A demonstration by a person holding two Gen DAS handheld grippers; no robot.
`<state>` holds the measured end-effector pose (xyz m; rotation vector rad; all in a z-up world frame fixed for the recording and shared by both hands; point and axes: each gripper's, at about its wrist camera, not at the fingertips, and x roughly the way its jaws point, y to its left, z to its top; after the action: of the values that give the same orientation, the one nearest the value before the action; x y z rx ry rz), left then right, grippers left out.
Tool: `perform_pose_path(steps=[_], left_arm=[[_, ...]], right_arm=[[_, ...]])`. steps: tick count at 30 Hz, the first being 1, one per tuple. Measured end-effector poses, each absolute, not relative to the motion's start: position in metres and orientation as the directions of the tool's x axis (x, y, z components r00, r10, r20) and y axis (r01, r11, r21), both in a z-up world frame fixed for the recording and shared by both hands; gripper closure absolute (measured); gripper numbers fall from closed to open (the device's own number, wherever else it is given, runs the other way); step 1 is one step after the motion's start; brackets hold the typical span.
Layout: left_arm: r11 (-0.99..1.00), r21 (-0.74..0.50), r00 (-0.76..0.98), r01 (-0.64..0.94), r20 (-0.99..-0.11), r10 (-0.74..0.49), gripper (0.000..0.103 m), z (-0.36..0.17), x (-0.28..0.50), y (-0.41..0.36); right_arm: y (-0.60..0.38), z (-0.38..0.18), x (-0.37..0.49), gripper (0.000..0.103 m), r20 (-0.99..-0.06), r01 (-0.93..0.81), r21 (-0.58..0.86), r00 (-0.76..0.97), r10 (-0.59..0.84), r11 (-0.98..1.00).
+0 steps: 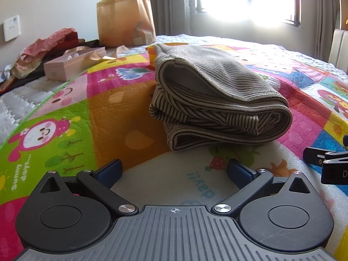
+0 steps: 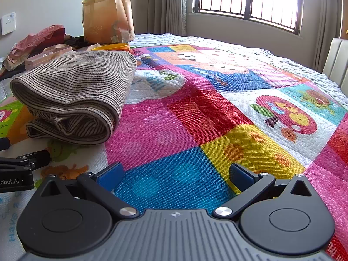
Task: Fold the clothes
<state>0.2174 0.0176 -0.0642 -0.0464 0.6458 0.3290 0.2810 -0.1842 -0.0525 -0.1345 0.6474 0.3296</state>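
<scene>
Folded striped garment (image 1: pixel 217 100) lies on the play mat (image 1: pixel 113 108) (both hand-held grippers (image 1: pixel 174 171) (image 2: pixel 176 174) spread, empty).

A bedroom in a home.
A bed (image 2: pixel 271 54) with a white quilted cover carries a cartoon-printed play mat (image 2: pixel 195 119), below a barred window (image 2: pixel 250 2) with grey curtains (image 2: pixel 161 6); a paper bag (image 1: pixel 126 19) and heaped clothes (image 1: pixel 43 47) sit by the wall.

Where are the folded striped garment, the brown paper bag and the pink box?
folded grey-beige striped knit garment (image 1: pixel 217 91): left wrist view, on its top layer.
tall brown paper bag (image 1: pixel 124 19): left wrist view, on its front face.
flat pink cardboard box (image 1: pixel 65 66): left wrist view, on its near side.
</scene>
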Motion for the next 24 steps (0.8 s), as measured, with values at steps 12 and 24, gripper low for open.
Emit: perform_pose_path(steps=[12, 24], left_arm=[[0.949, 0.043, 0.714, -0.312, -0.648, 0.265, 0.0, -0.0568, 0.2198, 0.0192], [0.948, 0.047, 0.735, -0.315, -0.619, 0.275, 0.0, -0.0611, 0.2184, 0.0185]], right_arm=[[-0.1848, -0.0524, 0.2804, 0.0, -0.612, -0.344, -0.019, 0.746, 0.261, 0.939], [-0.1841, -0.0517, 0.2811, 0.0, -0.618, -0.342, -0.019, 0.743, 0.258, 0.94]])
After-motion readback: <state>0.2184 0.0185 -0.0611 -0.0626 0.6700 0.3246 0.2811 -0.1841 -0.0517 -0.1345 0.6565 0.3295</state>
